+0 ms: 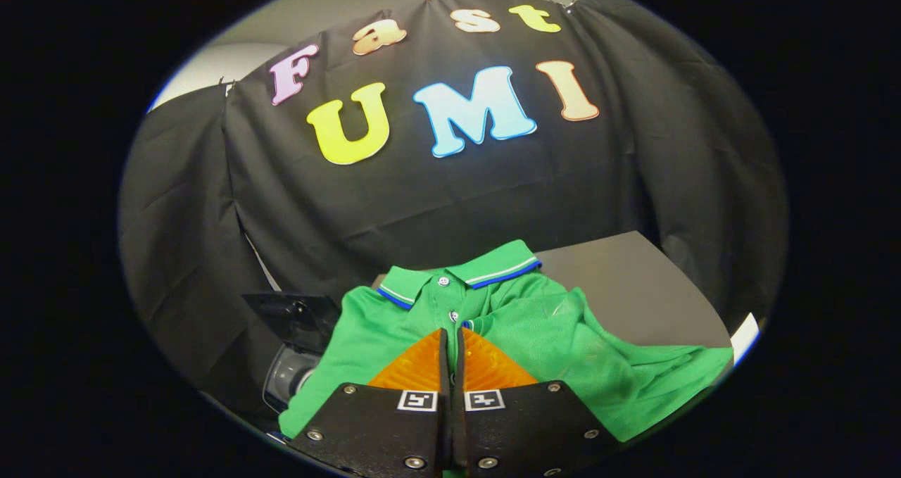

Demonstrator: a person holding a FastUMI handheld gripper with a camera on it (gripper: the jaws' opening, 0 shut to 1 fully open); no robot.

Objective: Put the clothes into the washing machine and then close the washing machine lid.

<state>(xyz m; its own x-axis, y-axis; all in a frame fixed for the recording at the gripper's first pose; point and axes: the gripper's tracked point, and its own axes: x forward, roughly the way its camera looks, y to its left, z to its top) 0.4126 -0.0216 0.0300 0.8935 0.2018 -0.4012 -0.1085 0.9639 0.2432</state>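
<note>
A black cloth wall (450, 203) is hung behind the scene, with a pale wall seen above it. In front of it a dark table (633, 295) is laid out, and across it a green polo shirt (556, 344) is spread, its striped collar (464, 275) turned toward the cloth and its buttoned placket run toward the fingers. Beside the shirt, beyond the table's edge, a dark lid (295, 316) is seen raised over a clear round drum (285, 376), taken to be the washing machine. The gripper (452, 341) is held over the shirt's chest, its fingers pressed nearly together; whether fabric is pinched between them cannot be told
</note>
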